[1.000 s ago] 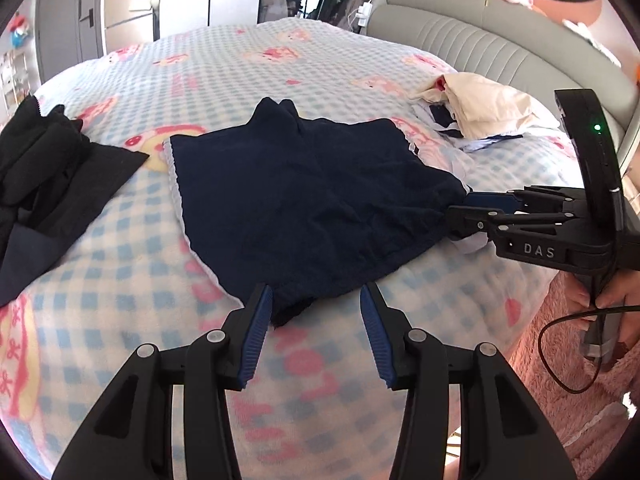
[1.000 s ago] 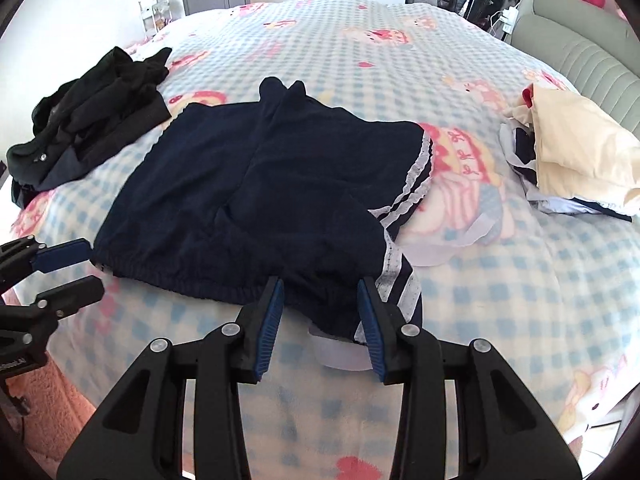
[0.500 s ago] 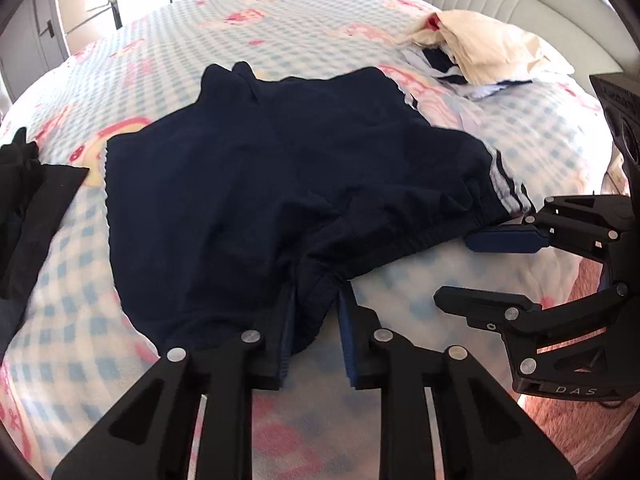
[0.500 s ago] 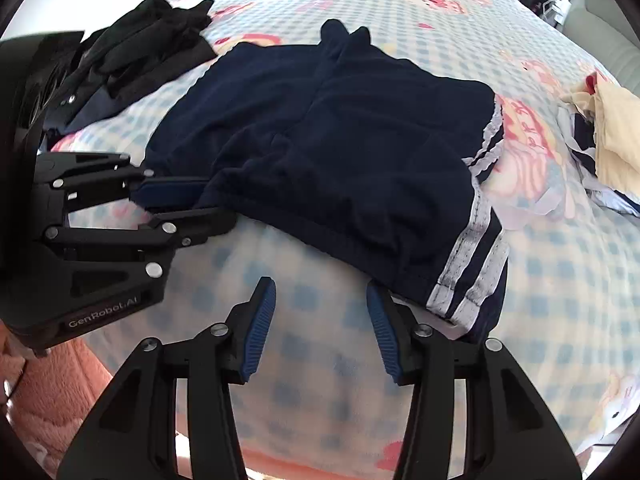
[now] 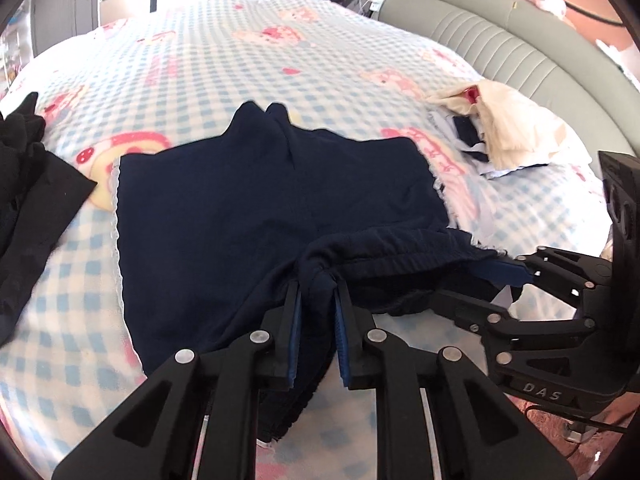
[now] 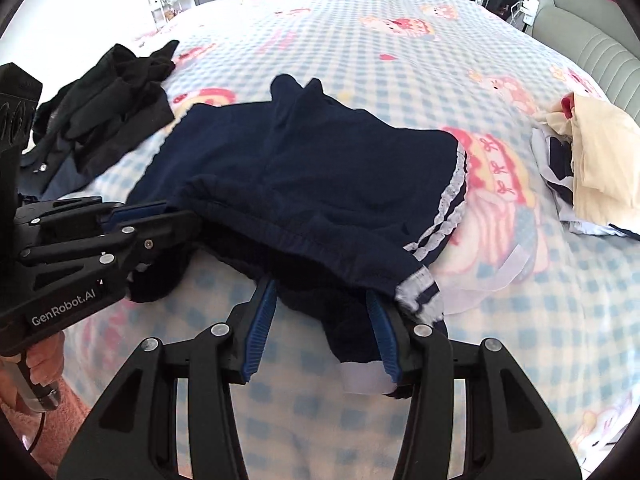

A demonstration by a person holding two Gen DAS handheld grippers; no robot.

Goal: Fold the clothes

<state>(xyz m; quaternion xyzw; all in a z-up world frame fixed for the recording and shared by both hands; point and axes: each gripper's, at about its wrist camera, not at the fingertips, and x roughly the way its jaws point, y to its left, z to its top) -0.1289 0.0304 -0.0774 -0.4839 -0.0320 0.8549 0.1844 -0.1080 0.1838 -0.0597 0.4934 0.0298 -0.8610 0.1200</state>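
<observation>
Navy shorts (image 5: 256,200) with white side stripes lie spread on the checked bedspread (image 5: 280,60); they also show in the right wrist view (image 6: 320,168). My left gripper (image 5: 316,292) is shut on the bunched waistband at the near left corner and lifts it slightly. My right gripper (image 6: 322,316) is open, its fingers on either side of the waistband's right end beside the striped edge (image 6: 420,284). Each gripper shows in the other's view: the right one (image 5: 504,280), the left one (image 6: 160,220).
A pile of black clothes (image 6: 104,100) lies at the left of the bed. A heap of cream and white garments (image 6: 592,160) lies at the right. A grey padded headboard (image 5: 500,40) curves along the far right. The bed's near edge is just below the grippers.
My left gripper closed on the waistband and raised it. My right gripper moved forward so its open fingers straddle the waistband's right end.
</observation>
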